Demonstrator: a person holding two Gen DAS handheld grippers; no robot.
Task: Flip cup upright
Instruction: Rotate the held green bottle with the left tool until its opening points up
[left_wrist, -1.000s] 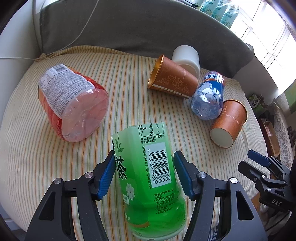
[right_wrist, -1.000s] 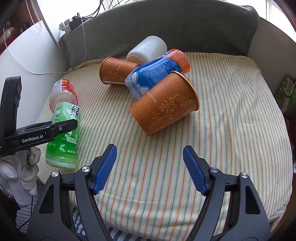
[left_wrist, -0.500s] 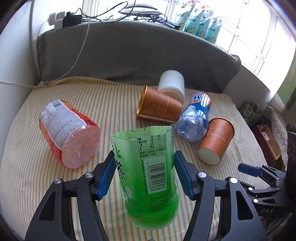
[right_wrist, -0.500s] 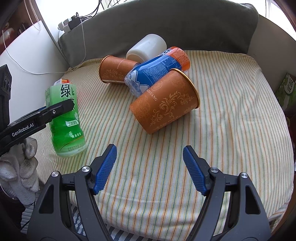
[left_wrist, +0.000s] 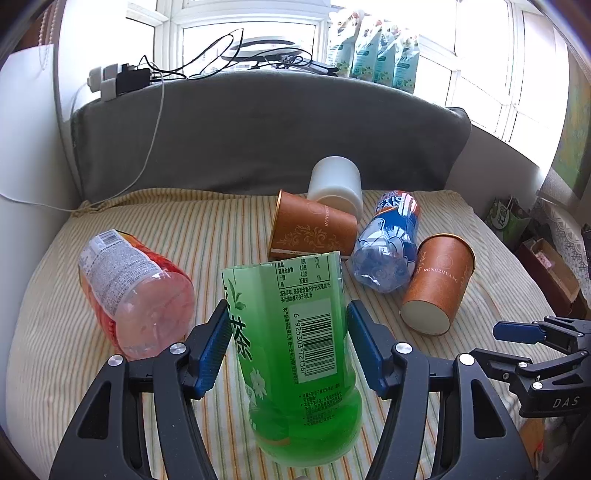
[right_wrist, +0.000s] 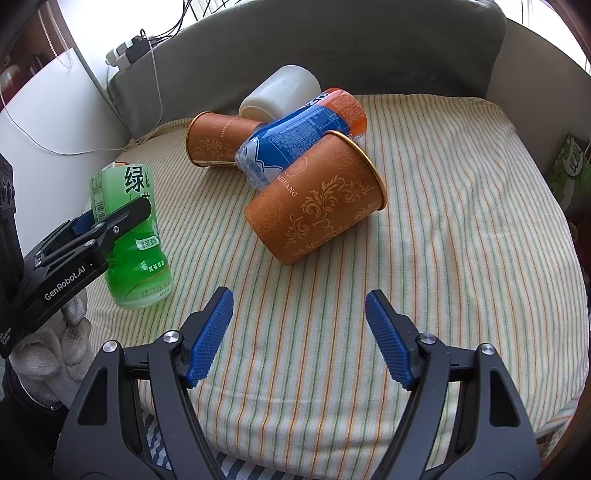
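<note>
Liquid fills upright green cup (left_wrist: 295, 354) bottom.

Bright daylight floods in from the blown-out windows (left_wrist: 480, 55) — sharp focus, heavy fisheye bending, dark corners.

The green cut-off bottle (left_wrist: 295, 354) is glossy translucent plastic with a shiny printed label, and the pink bottle (left_wrist: 136, 295) to its left and the crumpled blue one (left_wrist: 388, 251) look the same. The two brown cups (right_wrist: 317, 206) (left_wrist: 314, 229) look like matt paper with gold-coloured rims, the far white cup (left_wrist: 336, 184) smooth and matt. The cushion (right_wrist: 443, 258) is striped woven cloth, the backrest (left_wrist: 258, 129) soft grey fabric; the gripper pads (right_wrist: 210, 336) are ribbed blue, on matt black frames.
</note>
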